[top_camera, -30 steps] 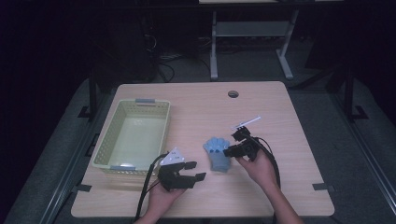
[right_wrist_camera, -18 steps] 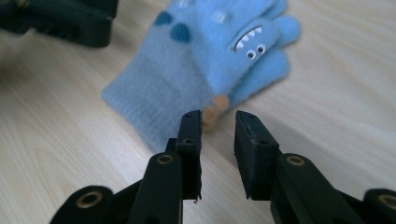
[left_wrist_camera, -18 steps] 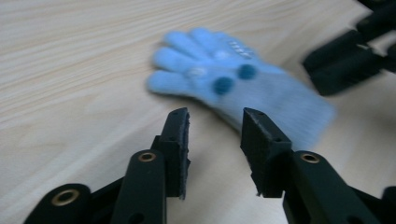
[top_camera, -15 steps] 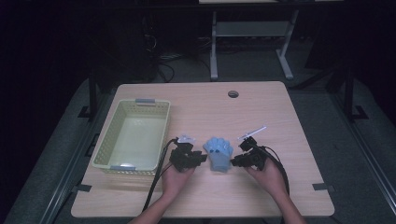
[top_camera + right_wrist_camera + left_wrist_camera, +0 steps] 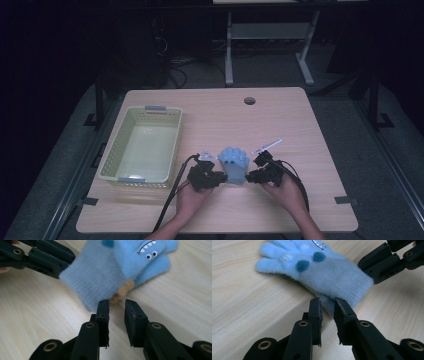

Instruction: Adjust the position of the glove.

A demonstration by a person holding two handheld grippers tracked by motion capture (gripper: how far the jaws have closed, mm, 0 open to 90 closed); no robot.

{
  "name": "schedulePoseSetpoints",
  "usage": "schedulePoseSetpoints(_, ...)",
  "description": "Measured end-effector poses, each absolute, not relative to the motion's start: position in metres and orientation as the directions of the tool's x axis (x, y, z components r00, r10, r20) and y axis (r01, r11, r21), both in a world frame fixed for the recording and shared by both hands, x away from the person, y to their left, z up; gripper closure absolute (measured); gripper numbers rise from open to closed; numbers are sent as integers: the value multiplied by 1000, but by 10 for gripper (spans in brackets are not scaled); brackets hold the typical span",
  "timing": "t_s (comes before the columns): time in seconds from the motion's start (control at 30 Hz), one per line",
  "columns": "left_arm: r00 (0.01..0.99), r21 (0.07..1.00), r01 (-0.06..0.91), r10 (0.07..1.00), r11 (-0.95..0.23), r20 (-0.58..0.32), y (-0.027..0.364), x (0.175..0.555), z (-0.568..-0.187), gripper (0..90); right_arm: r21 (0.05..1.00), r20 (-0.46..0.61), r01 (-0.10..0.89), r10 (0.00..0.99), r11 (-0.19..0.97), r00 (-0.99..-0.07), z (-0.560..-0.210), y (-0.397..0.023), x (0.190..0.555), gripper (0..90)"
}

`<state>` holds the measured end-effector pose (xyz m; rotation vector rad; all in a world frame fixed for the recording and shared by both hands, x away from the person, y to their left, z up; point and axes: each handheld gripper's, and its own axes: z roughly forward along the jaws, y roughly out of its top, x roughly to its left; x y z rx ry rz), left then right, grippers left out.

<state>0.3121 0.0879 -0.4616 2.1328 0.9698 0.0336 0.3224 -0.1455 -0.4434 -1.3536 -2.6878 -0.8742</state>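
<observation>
Left claw (image 5: 218,176) closed on glove (image 5: 234,163); basket (image 5: 113,160) bare.

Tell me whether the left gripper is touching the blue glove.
Touching. In the left gripper view, the left gripper has just closed its jaws on the cuff corner of the blue glove, with the fabric pinched between them.

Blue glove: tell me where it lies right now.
In the high view the blue glove lies flat on the table near its front edge, between the left gripper and right gripper, right of the basket.

No readable text, label or number anywhere.
</observation>
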Motion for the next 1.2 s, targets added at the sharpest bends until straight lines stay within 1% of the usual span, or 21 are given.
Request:
schedulePoseSetpoints(0.03, 703, 667, 632, 653, -395, -280, 87, 311, -462, 756, 475, 254, 743, 735, 471, -629, -443, -145, 322, 734)
schedulePoseSetpoints(0.13, 712, 662, 628, 646, -409, -276, 87, 310, -463, 756, 477, 264, 735, 719, 482, -643, -442, -144, 320, 734)
schedulePoseSetpoints(0.2, 707, 666, 629, 652, -402, -274, 89, 312, -462, 746, 485, 255, 725, 714, 489, -652, -441, -144, 319, 734)
schedulePoseSetpoints(0.3, 675, 681, 636, 690, -364, -262, 95, 318, -459, 728, 500, 240, 730, 735, 466, -634, -440, -149, 322, 734)
schedulePoseSetpoints(0.4, 646, 681, 635, 734, -365, -209, 94, 328, -460, 727, 480, 223, 742, 753, 468, -619, -445, -150, 326, 734)
schedulePoseSetpoints(0.5, 612, 700, 623, 775, -349, -158, 91, 336, -462, 679, 468, 207, 742, 756, 481, -621, -450, -148, 328, 742)
schedulePoseSetpoints(0.63, 586, 709, 621, 799, -335, -136, 87, 347, -463, 680, 464, 203, 731, 743, 500, -637, -450, -145, 330, 741)
schedulePoseSetpoints(0.7, 574, 698, 639, 804, -323, -153, 84, 352, -464, 694, 470, 215, 727, 733, 501, -645, -448, -143, 330, 742)
schedulePoseSetpoints(0.8, 578, 701, 632, 804, -331, -142, 79, 353, -466, 711, 481, 223, 719, 724, 501, -653, -446, -140, 329, 740)
schedulePoseSetpoints(0.93, 579, 702, 639, 798, -314, -170, 76, 352, -467, 711, 479, 225, 710, 710, 516, -667, -446, -138, 329, 724)
schedulePoseSetpoints(1.03, 588, 703, 636, 789, -317, -176, 75, 350, -467, 711, 479, 230, 708, 704, 519, -672, -447, -138, 328, 712)
schedulePoseSetpoints(1.13, 587, 712, 635, 787, -299, -192, 81, 349, -462, 691, 491, 254, 724, 716, 484, -651, -447, -144, 328, 674)
schedulePoseSetpoints(1.2, 583, 711, 647, 780, -275, -229, 87, 348, -458, 670, 503, 286, 743, 725, 443, -626, -447, -149, 327, 628)
